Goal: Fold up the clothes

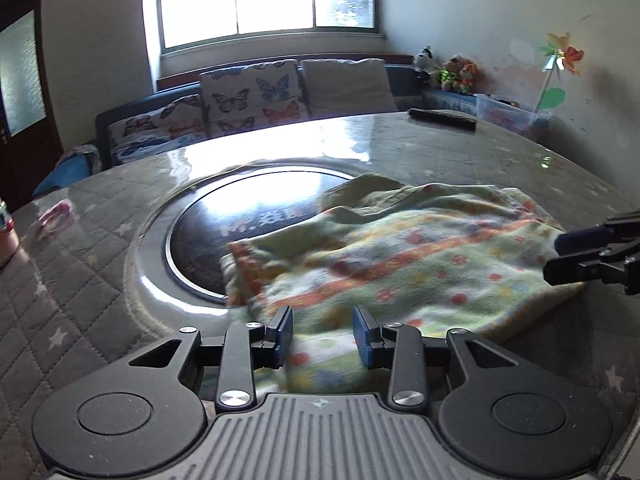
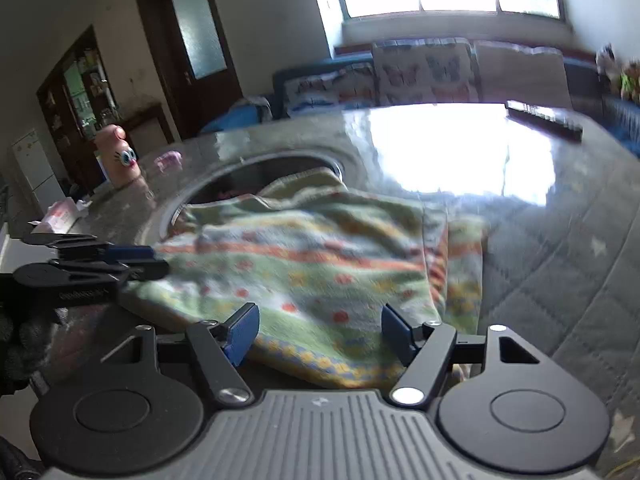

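The left gripper (image 1: 322, 334) and the right gripper (image 2: 320, 330) look the same: black metal arms, shiny silver screws and blue pads (image 2: 242, 334). Each has a grey ribbed plate between two round black discs.

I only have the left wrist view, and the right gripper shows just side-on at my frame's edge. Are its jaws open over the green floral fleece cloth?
Observer: Yes. The right gripper is open, its blue pads either side of the green floral fleece cloth at its near edge, gripping nothing.
Operator: How does the cloth's side away from me look?
Observer: Stacked layers show along that edge, so it is already folded there.
Operator: Anything standing beyond my left edge?
Observer: A pink cartoon-eyed figure stands upright on the quilted grey table, apart from the cloth.
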The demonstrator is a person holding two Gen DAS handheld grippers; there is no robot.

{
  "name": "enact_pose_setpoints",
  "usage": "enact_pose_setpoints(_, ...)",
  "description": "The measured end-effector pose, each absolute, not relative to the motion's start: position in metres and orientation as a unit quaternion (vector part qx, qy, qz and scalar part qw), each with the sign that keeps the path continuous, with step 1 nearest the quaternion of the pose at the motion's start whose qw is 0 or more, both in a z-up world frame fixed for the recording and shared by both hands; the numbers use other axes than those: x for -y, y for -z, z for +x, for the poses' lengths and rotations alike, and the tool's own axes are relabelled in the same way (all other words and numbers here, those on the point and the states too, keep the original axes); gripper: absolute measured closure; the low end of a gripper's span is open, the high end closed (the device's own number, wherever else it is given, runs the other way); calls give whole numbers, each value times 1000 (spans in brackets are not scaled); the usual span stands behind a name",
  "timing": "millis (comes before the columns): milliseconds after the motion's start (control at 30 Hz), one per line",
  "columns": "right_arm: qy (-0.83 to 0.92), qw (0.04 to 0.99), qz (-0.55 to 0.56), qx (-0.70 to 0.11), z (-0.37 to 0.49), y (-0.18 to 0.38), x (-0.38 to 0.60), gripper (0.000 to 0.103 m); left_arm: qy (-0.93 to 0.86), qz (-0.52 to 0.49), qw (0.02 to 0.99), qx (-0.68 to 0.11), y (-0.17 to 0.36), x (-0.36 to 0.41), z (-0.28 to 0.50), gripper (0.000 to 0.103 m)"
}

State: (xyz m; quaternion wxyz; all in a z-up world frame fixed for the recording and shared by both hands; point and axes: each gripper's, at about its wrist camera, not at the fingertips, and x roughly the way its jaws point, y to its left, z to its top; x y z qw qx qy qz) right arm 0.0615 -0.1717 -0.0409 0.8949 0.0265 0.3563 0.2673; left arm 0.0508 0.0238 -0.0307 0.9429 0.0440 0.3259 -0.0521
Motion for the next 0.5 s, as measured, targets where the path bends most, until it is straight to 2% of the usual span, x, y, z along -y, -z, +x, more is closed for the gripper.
enact_pose_setpoints(100, -271, 894, 22, -356, 65, 40, 172, 32, 35, 39, 942, -330, 31, -36, 53, 65)
enact_pose_setpoints(167, -270, 897, 16, -348, 70, 36, 170, 27, 29, 37, 943, -329, 28, -40, 57, 66)
enact_pose_setpoints(500, -275, 894, 35, -353, 133, 39, 152, 22, 11, 47, 945, -323, 22, -44, 97, 67)
